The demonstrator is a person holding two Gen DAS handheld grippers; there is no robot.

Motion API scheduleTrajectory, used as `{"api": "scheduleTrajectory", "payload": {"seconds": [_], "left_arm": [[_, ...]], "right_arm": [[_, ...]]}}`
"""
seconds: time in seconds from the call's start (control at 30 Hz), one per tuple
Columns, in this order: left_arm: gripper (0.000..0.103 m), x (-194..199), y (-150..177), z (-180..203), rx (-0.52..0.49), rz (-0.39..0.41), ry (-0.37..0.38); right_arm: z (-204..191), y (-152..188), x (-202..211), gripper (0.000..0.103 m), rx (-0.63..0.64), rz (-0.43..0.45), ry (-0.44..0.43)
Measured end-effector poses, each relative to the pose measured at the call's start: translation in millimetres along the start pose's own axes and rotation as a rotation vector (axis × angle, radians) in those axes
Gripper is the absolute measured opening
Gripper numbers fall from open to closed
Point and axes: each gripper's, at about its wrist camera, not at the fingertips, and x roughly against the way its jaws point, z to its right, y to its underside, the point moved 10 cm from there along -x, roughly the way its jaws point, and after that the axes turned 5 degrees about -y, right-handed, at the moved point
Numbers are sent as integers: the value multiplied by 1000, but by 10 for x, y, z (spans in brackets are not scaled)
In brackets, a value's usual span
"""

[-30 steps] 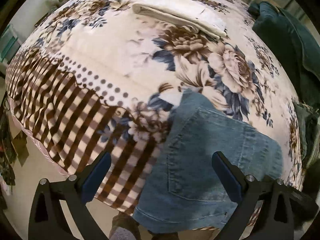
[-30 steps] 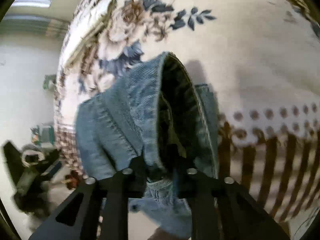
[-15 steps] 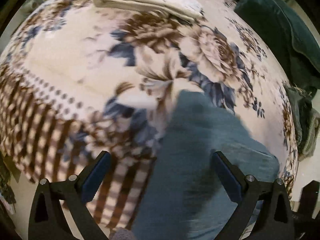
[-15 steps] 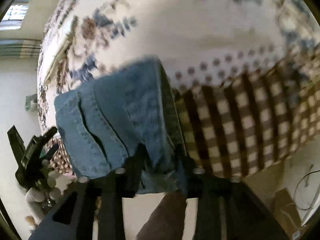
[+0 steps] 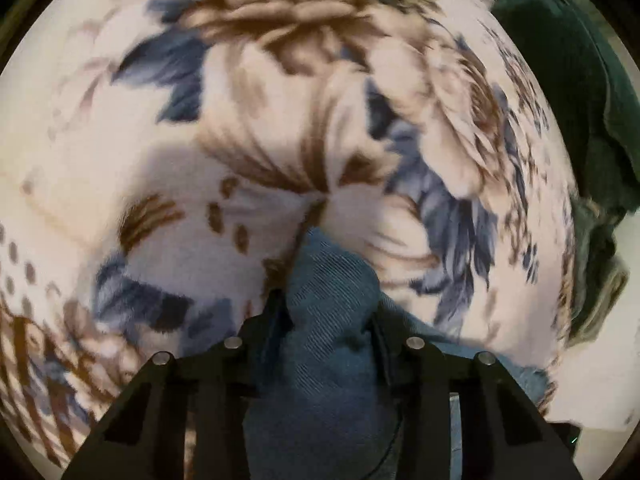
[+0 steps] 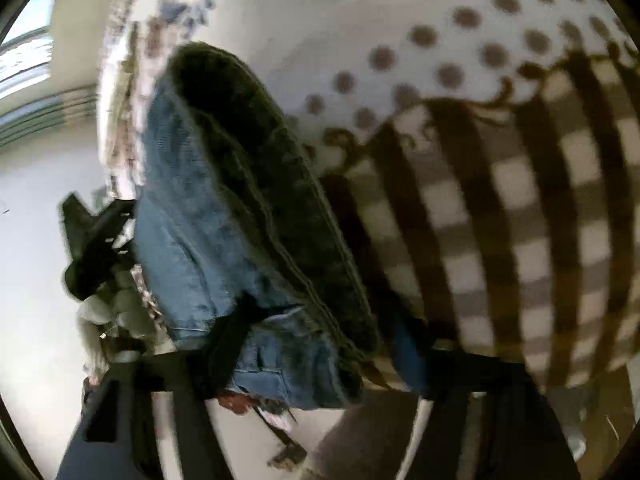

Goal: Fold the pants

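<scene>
Blue denim jeans (image 5: pixel 332 288) lie on a floral blanket (image 5: pixel 280 120) that covers a bed. In the left wrist view my left gripper (image 5: pixel 328 320) points steeply down, its jaws closing, and a bunched fold of denim is pinched between the pads. In the right wrist view the jeans (image 6: pixel 188 216) hang folded over the bed's edge, dark inside showing. My right gripper (image 6: pixel 320 340) has its jaws opening; the denim still sits between them, with a gap at the right fingertip (image 6: pixel 406 354). The left gripper (image 6: pixel 88 232) shows at the far left.
A dark green garment (image 5: pixel 560 80) is heaped at the bed's far right. The blanket's brown checked border (image 6: pixel 520 220) drapes over the near edge, with pale floor (image 6: pixel 36 280) below it.
My left gripper came down onto the jeans and its wide jaws closed on a fold. The right gripper sank toward the checked border and its jaws widened around the denim.
</scene>
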Motion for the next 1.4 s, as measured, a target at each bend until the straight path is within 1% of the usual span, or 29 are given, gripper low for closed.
{"api": "scheduleTrajectory", "payload": {"seconds": [0.07, 0.1, 0.13, 0.17, 0.2, 0.3, 0.33, 0.4, 0.47, 0.53, 0.57, 0.6, 0.63, 0.67, 0.7, 0.73, 0.77, 0.83, 0.93, 0.97, 1.0, 1.03, 1.07, 1.1, 1.13, 1.2, 1.27, 1.33, 1.4], "left_arm": [[41, 33, 10, 31, -9, -10, 10], [44, 72, 28, 64, -24, -19, 12], [46, 123, 53, 102, -37, -30, 16], [57, 163, 67, 125, -41, -39, 14], [73, 235, 93, 152, -45, -43, 13], [93, 454, 124, 243, -57, -11, 75], [94, 495, 139, 285, -68, -9, 87], [95, 495, 180, 351, -96, -8, 86], [95, 345, 211, 379, -125, -27, 51], [95, 164, 235, 351, -140, -51, 10], [94, 99, 241, 327, -146, -51, -13], [86, 39, 234, 300, -160, -42, -37], [78, 12, 224, 294, -178, -30, -38], [54, 21, 213, 305, -188, -14, -22], [51, 27, 201, 305, -201, -1, -23], [49, 34, 192, 288, -202, 2, -20], [48, 27, 180, 261, -186, 3, -7], [48, 1, 145, 184, -128, -12, 36], [53, 59, 112, 145, -42, -46, 119], [60, 94, 110, 143, -25, -59, 133], [68, 125, 119, 165, -13, -63, 140], [72, 190, 106, 159, -4, -55, 155], [79, 284, 75, 147, -4, -27, 158], [84, 347, 58, 137, -10, -9, 154], [85, 398, 41, 148, -19, 3, 155], [85, 465, 25, 187, -30, 13, 175], [85, 433, 17, 266, -40, 7, 195], [85, 331, 16, 313, -48, -12, 177], [85, 228, 24, 300, -57, -27, 143]], "right_arm": [[-116, 21, 63, 36, 34, 13, 38], [-179, 35, 132, 27, 26, 25, 38], [-217, 54, 189, 22, 13, 28, 30], [-283, 78, 276, 20, 1, 33, 14], [-344, 114, 378, 18, -7, 43, 4], [-413, 251, 613, 18, 15, 58, 35], [-380, 303, 677, 18, 12, 56, 46], [-146, 437, 737, 18, -17, 32, 65], [21, 467, 649, 18, -32, 9, 87], [165, 426, 539, 30, -39, 3, 111], [209, 393, 519, 34, -44, 2, 133], [223, 338, 531, 37, -62, 18, 131], [226, 305, 542, 43, -68, 33, 121], [210, 251, 606, 48, -69, 62, 116], [187, 201, 675, 64, -65, 92, 117], [168, 128, 757, 74, -59, 131, 110], [150, 64, 795, 75, -57, 159, 96], [123, -75, 762, 75, -51, 168, 65], [140, -292, 441, 75, -80, 107, 20], [115, -358, 312, 75, -64, 83, 2], [93, -422, 259, 72, -45, 88, 31], [44, -453, 210, 54, -28, 100, 44], [-61, -476, 243, 41, 12, 116, 53], [-168, -491, 332, 33, 77, 140, 111], [-240, -484, 409, 29, 123, 163, 138], [-484, -504, 635, 28, 216, 250, 181], [-585, -574, 764, 28, 270, 310, 235], [-518, -666, 718, 27, 274, 305, 263], [-359, -732, 571, 28, 212, 265, 266]]}}
